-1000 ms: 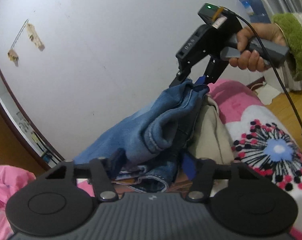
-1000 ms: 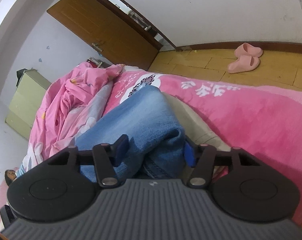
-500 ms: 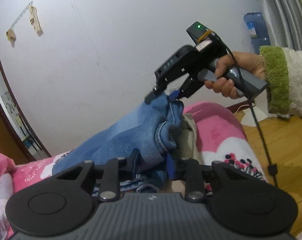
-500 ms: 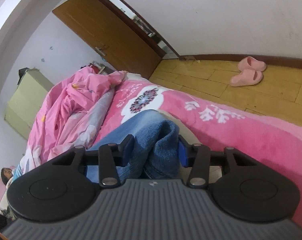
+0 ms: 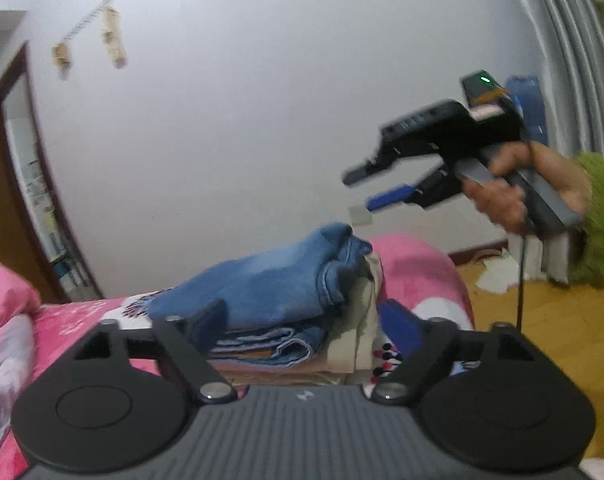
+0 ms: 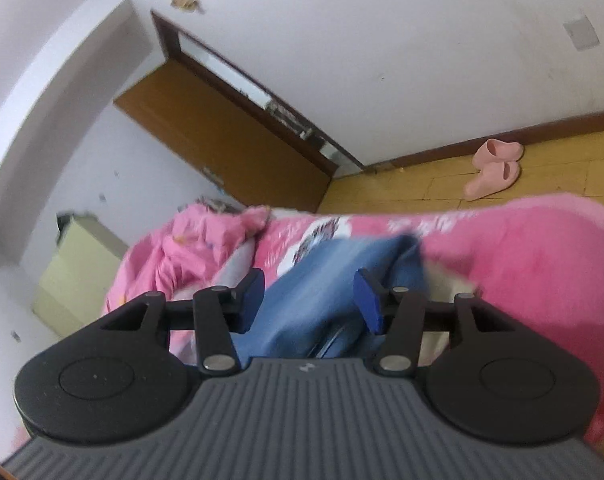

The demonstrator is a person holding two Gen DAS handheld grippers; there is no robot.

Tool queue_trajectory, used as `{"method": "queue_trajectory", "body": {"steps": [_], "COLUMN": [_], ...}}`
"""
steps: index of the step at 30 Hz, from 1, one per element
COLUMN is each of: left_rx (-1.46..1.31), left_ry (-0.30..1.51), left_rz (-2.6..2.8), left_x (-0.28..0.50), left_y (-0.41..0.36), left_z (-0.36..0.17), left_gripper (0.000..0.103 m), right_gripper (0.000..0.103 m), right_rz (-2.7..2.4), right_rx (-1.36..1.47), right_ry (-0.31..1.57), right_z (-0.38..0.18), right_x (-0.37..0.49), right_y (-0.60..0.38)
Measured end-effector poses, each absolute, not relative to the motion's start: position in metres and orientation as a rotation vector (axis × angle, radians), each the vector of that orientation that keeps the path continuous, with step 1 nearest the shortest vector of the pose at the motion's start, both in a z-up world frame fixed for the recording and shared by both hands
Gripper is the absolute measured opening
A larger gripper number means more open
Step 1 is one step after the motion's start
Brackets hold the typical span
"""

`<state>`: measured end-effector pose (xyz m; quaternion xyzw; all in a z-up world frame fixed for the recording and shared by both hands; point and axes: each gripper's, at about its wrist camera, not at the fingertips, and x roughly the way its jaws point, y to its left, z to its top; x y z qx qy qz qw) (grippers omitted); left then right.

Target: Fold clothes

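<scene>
Folded blue jeans [image 5: 277, 280] lie on top of a beige garment [image 5: 366, 308] on the pink bed blanket [image 5: 414, 272]. My left gripper [image 5: 304, 320] sits low in front of the pile. Its jaws are opening wide, and the pads stand apart from the cloth on either side. My right gripper [image 5: 360, 191] hangs in the air above and right of the jeans, held by a hand in a green sleeve [image 5: 598, 216]. Its jaws are opening with nothing between them. In the right wrist view the jeans [image 6: 314, 280] show blurred beyond the right gripper [image 6: 310, 302].
A crumpled pink quilt [image 6: 193, 248] lies at the far end of the bed, beside a pale green cabinet [image 6: 77, 264]. A brown door [image 6: 221, 140] and pink slippers [image 6: 492, 168] are across the wooden floor [image 6: 422, 184]. A blue water bottle [image 5: 530, 104] stands by the wall.
Both grippers let go of the jeans and drew back. The right one rose clear above them. The left jaws spread wide. The jeans now rest folded on the pile.
</scene>
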<state>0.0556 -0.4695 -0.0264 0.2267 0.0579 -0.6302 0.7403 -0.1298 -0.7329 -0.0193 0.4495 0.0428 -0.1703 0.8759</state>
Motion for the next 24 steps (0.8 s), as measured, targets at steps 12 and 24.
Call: {"method": "queue_trajectory", "body": {"steps": [12, 24], "left_rx": [0.214, 0.188], "left_ry": [0.498, 0.63], "left_rz": [-1.171, -0.992], "left_x": [0.03, -0.006], "left_y": [-0.36, -0.315], "left_z": [0.036, 0.033], "left_gripper": [0.102, 0.103], "right_gripper": [0.079, 0.101], "right_rz": [-0.55, -0.763], "right_rx": [0.53, 0.383], "right_ry": [0.274, 0.34], "right_z": [0.033, 0.049], "right_x": [-0.168, -0.187], "right_y": [-0.514, -0.421]}}
